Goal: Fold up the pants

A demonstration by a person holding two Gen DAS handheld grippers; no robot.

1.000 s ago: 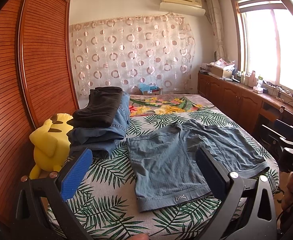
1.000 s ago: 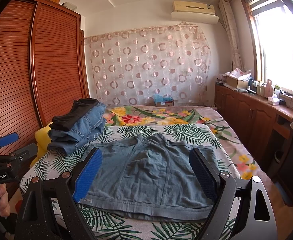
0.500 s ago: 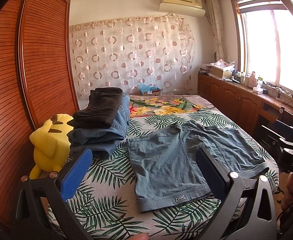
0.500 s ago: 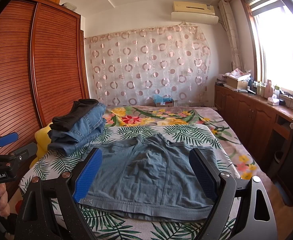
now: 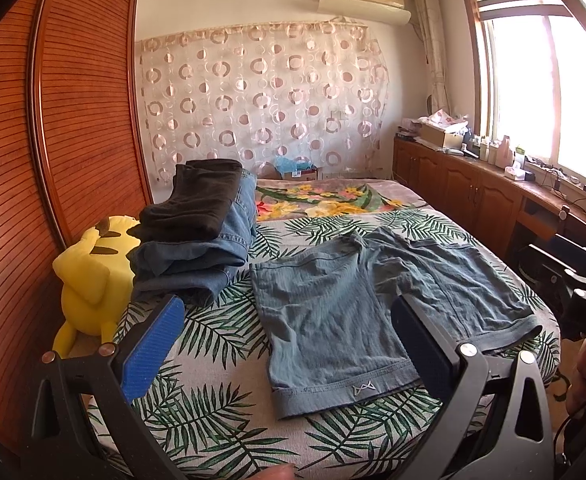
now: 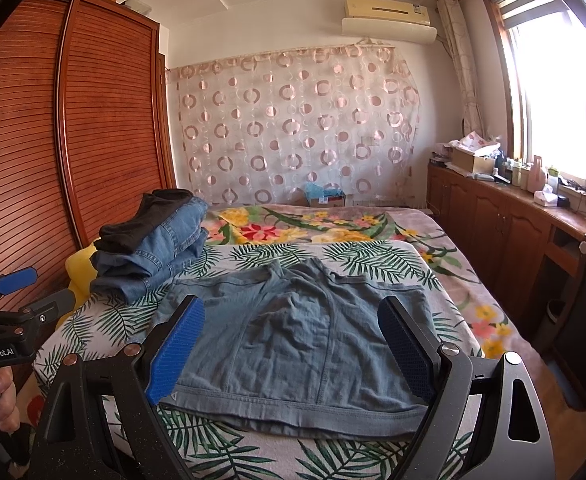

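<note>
A pair of blue-grey shorts [image 5: 357,304] lies spread flat on the leaf-print bed cover, leg hems toward me; it also shows in the right wrist view [image 6: 293,344]. My left gripper [image 5: 289,344] is open and empty, held above the near edge of the bed in front of the left leg hem. My right gripper [image 6: 293,344] is open and empty, held in front of the shorts' near hem. Each gripper shows at the edge of the other's view: the right one [image 5: 573,292], the left one [image 6: 9,320].
A stack of folded jeans with a black garment on top [image 5: 197,232] sits on the bed's left side, also in the right wrist view [image 6: 153,240]. A yellow plush toy [image 5: 89,276] leans by the wooden wardrobe [image 5: 33,160]. Wooden cabinets [image 6: 513,240] run along the right under the window.
</note>
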